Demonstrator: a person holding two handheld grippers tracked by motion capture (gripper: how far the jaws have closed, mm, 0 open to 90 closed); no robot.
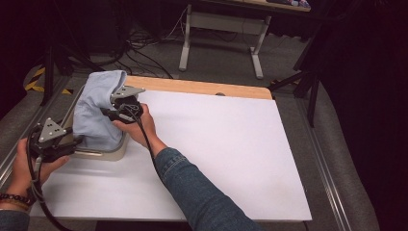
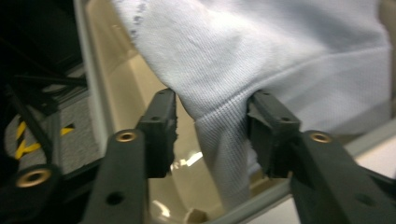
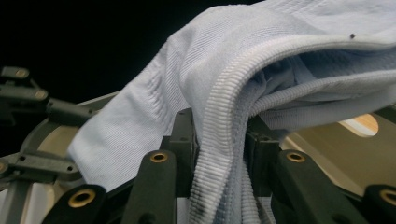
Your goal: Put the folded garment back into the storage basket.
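A pale blue garment (image 1: 98, 108) hangs over a beige tub (image 1: 113, 153) that sits at the left edge of the white table (image 1: 231, 149), toward its far left corner. The lower part of the fabric drops inside the tub; the upper part is lifted above the rim.

The right gripper (image 1: 111, 112) is at the top of the garment on the tub's table side. In the right gripper view its jaws are clamped on a ribbed hem (image 3: 224, 140) of the cloth, which bunches between the pads and drapes over them.

The left gripper (image 1: 77, 144) is at the near end of the tub. In the left gripper view its jaws stand apart; a fold of the garment (image 2: 224, 135) hangs between them, touching the right-hand pad and clear of the other one.
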